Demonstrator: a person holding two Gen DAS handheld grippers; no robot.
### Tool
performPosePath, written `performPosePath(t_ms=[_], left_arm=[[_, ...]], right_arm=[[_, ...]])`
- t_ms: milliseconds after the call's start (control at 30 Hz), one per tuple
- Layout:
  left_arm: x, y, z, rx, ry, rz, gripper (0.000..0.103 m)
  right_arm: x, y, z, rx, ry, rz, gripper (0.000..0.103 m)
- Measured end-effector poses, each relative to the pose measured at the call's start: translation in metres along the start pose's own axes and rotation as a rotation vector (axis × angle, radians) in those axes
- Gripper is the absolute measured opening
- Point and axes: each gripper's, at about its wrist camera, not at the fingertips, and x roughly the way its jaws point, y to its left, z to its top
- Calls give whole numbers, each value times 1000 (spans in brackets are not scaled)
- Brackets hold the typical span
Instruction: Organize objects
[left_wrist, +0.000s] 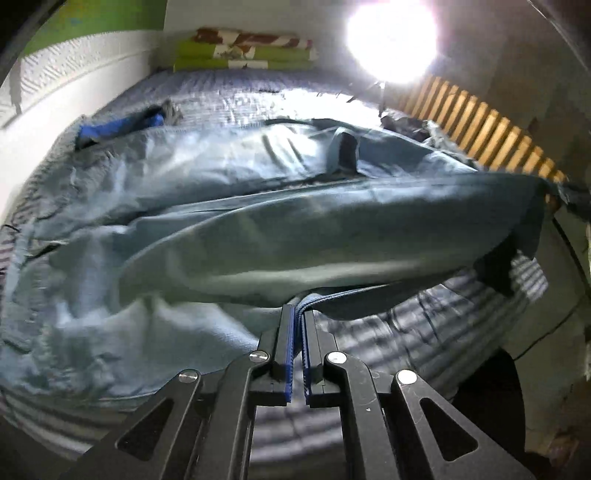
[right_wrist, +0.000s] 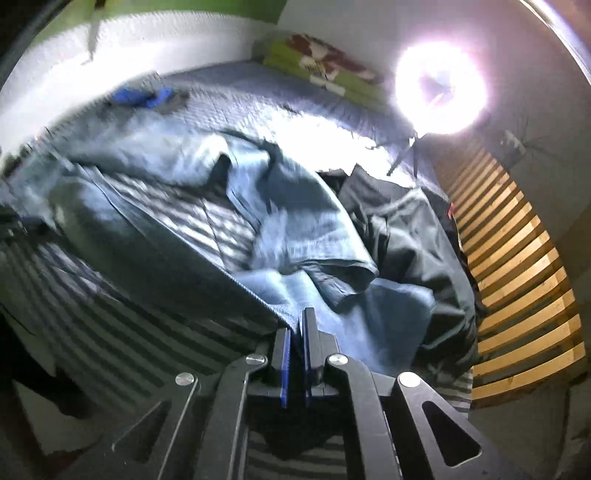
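Tongs: my left tongs (left_wrist: 298, 314) and right tongs (right_wrist: 298, 325) are clamped on the cloth's (left_wrist: 295, 229) hem. Thin bite; sagging weight may pull it free.

Open striped bedspread (left_wrist: 236, 99) beyond rumpled blue sheet (left_wrist: 258, 221).

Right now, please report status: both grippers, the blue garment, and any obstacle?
Left gripper shut on blue garment hem. Right gripper shut on same garment, edge lifted off striped bed cover. Dark clothes pile beside it, nothing blocking.
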Motion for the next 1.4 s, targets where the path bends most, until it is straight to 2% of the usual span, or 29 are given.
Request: performPosePath(t_ms=[100, 167, 200, 233, 267, 333, 433, 633, 733, 833, 933, 1000, 1067, 1100, 1133, 1200, 1400], left_arm=[[-34, -3, -19, 24, -16, -18, 3], [-40, -6, -32, 40, 18, -45, 5], [-39, -9, -39, 40, 46, -26, 8], [-35, -10, -44, 51, 76, -22, 9], [-31, -10, -50, 55, 104, -18, 12], [-27, -9, -59, 35, 128, -15, 12], [-26, -11, -61, 2, 119, -38, 12], [-12, -40, -55, 32, 108, -72, 12], [11, -61, -49, 75, 133, -78, 13], [36, -76, -41, 92, 156, -88, 13], [55, -82, -38, 113, 166, -51, 13], [64, -75, -36, 71, 179, -51, 13], [68, -64, -35, 22, 179, -54, 13], [69, -60, -35, 8, 176, -52, 13], [69, -56, -35, 2, 173, -50, 13], [68, -51, -33, -1, 160, -39, 13], [55, -47, -22, 18, 95, -14, 13]], right_arm=[[-17, -15, 16, 43, -21, 6, 5], [-3, -22, 27, 95, 2, -15, 11], [9, -24, 28, 110, 33, -20, 31], [21, -25, 29, 117, 64, -22, 56], [33, -30, 26, 133, 72, -45, 61], [45, -40, 16, 174, 74, -46, 61], [50, -61, -9, 267, 67, 16, 61], [38, -81, -95, 369, 43, 77, 61], [35, -64, -130, 361, 41, 138, 62], [41, -41, -143, 310, 56, 169, 64], [64, -15, -144, 253, 95, 149, 64], [85, 1, -143, 207, 134, 128, 64], [99, 10, -143, 165, 162, 88, 60], [102, 10, -141, 159, 182, 79, 31], [100, 6, -138, 181, 193, 114, 2], [81, -5, -133, 213, 152, 112, 2], [-32, -48, -99, 218, 13, 90, 2]])
